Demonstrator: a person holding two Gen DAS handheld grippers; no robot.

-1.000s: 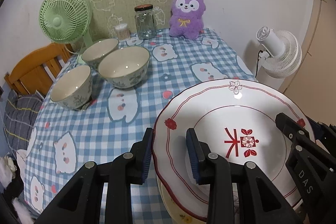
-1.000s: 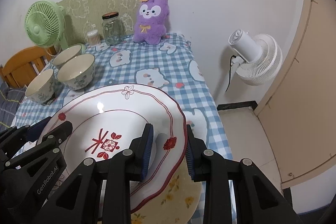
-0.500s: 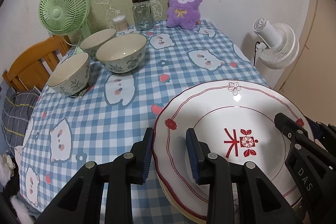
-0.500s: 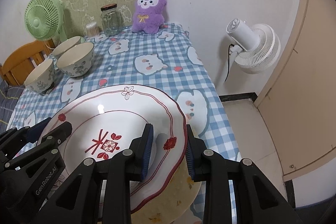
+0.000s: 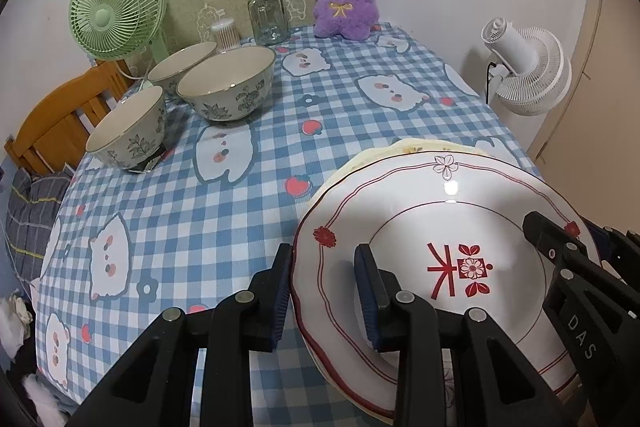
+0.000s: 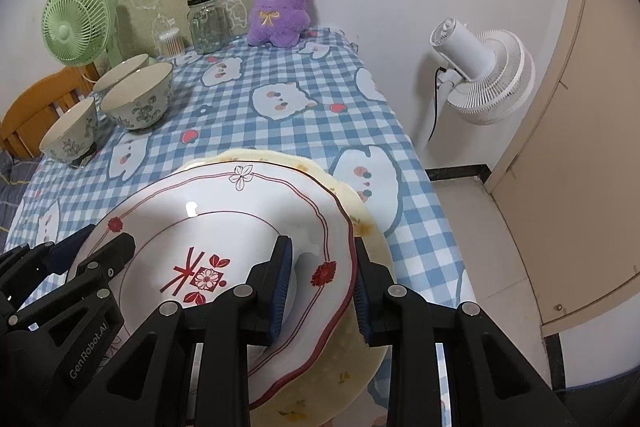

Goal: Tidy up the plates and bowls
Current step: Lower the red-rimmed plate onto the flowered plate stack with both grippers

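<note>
Both grippers clamp the red-trimmed plate [image 5: 420, 227]: left gripper [image 5: 322, 291] on its left rim, right gripper [image 6: 320, 285] opposite, low over the yellow plate [image 6: 360, 219] on the tabletop [image 5: 240, 195]. Glazed, stiff, breakable; rim holds look right.

Black grippers [image 5: 324, 291], blue-padded fingers [image 6: 280, 291], silver screws, white lettering

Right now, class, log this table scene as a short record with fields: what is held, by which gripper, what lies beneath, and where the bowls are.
held item: white plate with red rim and red flower motif
left gripper: shut on the plate's left rim
right gripper: shut on its right rim
beneath: cream floral plate
bowls: three leaf-patterned ceramic bowls, far left, unstacked
surface: blue checked tablecloth
</note>
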